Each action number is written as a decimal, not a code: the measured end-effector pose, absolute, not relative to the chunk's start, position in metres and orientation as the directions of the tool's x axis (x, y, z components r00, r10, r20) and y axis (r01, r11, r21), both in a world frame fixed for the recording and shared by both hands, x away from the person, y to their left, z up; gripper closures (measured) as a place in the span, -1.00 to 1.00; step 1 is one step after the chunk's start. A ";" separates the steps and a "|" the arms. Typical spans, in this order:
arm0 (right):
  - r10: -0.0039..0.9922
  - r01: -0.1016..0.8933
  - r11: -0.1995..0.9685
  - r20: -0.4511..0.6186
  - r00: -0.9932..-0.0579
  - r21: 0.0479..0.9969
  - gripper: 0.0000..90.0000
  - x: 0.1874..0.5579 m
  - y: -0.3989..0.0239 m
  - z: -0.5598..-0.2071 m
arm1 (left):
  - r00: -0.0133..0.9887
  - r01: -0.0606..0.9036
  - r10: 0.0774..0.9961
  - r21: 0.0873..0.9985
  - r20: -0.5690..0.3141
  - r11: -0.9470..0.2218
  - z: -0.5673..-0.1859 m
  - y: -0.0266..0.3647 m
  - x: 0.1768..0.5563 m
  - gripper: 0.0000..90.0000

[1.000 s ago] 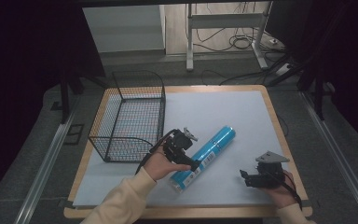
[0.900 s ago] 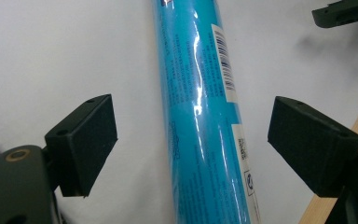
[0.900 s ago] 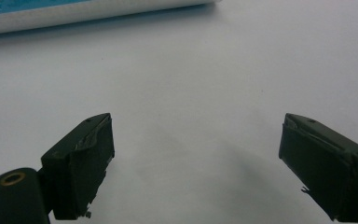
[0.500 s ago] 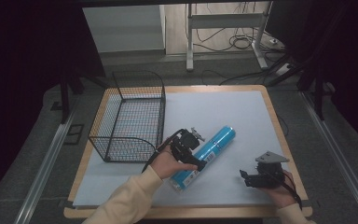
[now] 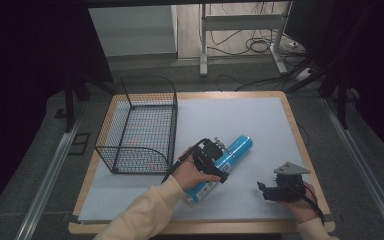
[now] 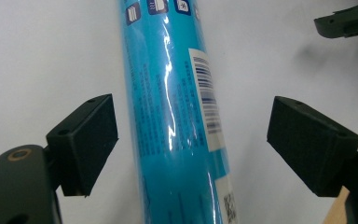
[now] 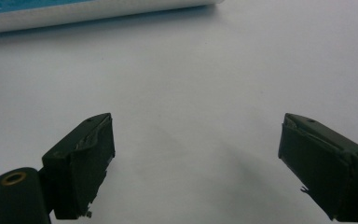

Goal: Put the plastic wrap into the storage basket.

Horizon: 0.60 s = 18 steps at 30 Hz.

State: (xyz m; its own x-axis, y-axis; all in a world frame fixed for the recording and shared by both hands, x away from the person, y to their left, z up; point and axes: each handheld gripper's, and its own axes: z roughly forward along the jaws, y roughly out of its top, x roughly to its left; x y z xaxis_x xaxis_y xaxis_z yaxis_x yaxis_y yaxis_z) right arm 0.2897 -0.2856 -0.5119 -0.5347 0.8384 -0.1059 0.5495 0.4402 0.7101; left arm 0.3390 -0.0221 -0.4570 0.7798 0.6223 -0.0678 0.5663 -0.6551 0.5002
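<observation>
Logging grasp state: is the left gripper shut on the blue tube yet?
No, open. The left gripper straddles the blue tube, with white table visible between each pad and the tube.

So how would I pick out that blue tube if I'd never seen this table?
Start at the white table and find the black wire basket on its left side. Just right of the basket lies a long tube, flat and slanted. It is the only bright blue thing there, glossy with a barcode label, and the left gripper sits over it, fingers open on either side.
</observation>
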 end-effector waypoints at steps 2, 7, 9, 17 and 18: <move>0.838 0.551 0.440 -0.105 -0.535 0.709 -0.76 0.290 -0.285 -0.512 | 0.781 0.567 0.621 0.492 -0.066 -0.660 -0.459 -0.025 0.341 -0.65; 0.839 0.549 0.440 -0.107 -0.534 0.711 -0.76 0.290 -0.285 -0.512 | 0.785 0.569 0.617 0.472 -0.065 -0.674 -0.464 -0.035 0.347 -0.64; 0.839 0.548 0.440 -0.108 -0.534 0.711 -0.76 0.290 -0.286 -0.512 | 0.781 0.573 0.621 0.465 -0.060 -0.676 -0.467 -0.038 0.350 -0.64; 0.839 0.549 0.438 -0.105 -0.533 0.712 -0.76 0.290 -0.286 -0.512 | 0.759 0.611 0.645 0.436 -0.088 -0.660 -0.478 -0.043 0.363 -0.63; 0.839 0.549 0.438 -0.105 -0.533 0.712 -0.76 0.290 -0.286 -0.511 | 0.758 0.615 0.646 0.428 -0.088 -0.662 -0.480 -0.044 0.366 -0.63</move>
State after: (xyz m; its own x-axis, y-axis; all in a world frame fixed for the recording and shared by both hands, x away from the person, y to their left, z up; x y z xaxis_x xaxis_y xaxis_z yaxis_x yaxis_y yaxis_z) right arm 0.2900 -0.2861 -0.5115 -0.5332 0.8394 -0.1051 0.5487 0.4378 0.7122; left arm 0.3659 -0.0438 -0.4795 0.7580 0.6463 -0.0883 0.6147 -0.6624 0.4283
